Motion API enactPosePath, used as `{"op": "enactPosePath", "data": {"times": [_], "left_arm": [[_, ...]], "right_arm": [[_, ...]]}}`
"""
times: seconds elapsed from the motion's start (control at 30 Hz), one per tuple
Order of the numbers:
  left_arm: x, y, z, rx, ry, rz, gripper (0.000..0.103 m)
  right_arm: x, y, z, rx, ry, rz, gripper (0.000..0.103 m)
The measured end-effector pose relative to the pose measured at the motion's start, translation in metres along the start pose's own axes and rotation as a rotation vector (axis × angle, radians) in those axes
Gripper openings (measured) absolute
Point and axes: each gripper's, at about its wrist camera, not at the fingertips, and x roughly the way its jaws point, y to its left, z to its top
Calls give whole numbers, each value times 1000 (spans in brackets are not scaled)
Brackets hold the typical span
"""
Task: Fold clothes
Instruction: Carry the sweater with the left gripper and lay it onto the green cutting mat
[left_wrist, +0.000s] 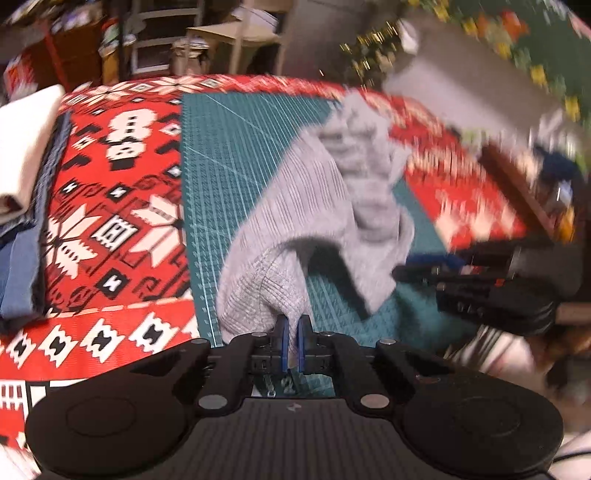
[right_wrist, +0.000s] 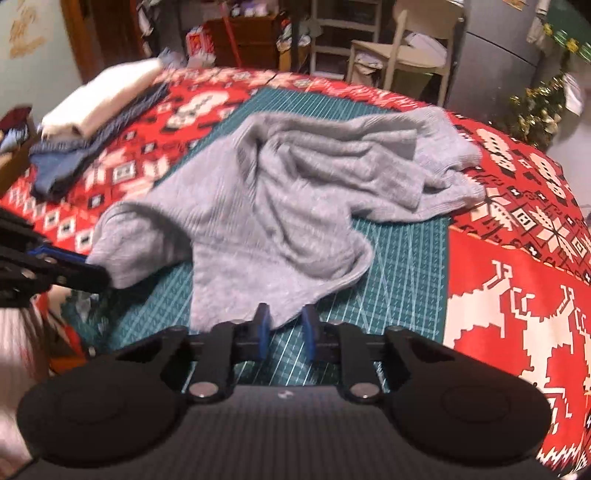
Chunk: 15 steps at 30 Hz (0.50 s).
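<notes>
A grey ribbed sweater (right_wrist: 280, 184) lies crumpled on a green cutting mat (right_wrist: 406, 258). In the left wrist view my left gripper (left_wrist: 291, 334) is shut on a fold of the sweater (left_wrist: 295, 206), and the cloth rises from its blue pads. The right wrist view shows that same left gripper (right_wrist: 98, 273) at the sweater's near left corner. My right gripper (right_wrist: 286, 326) stands at the near hem. Its blue pads are apart, with the hem's edge between them and mat showing in the gap. The right gripper (left_wrist: 402, 273) also shows blurred at the right of the left wrist view.
A red patterned tablecloth (right_wrist: 517, 258) covers the table around the mat. A stack of folded white and blue clothes (right_wrist: 99, 99) sits at the far left. Beyond the table stand a pale chair (right_wrist: 406, 48) and shelves.
</notes>
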Motion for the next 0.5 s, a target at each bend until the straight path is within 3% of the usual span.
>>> {"op": "enactPosePath", "data": {"times": [0.2, 0.37, 0.5], "left_arm": [[-20, 25, 23, -174, -77, -84, 5], [-10, 50, 33, -295, -90, -72, 5], [3, 70, 37, -392, -93, -68, 5]], "right_arm": [[-8, -12, 12, 43, -38, 9, 18], [-13, -2, 8, -2, -22, 87, 21], [-9, 10, -2, -43, 10, 99, 23]]}}
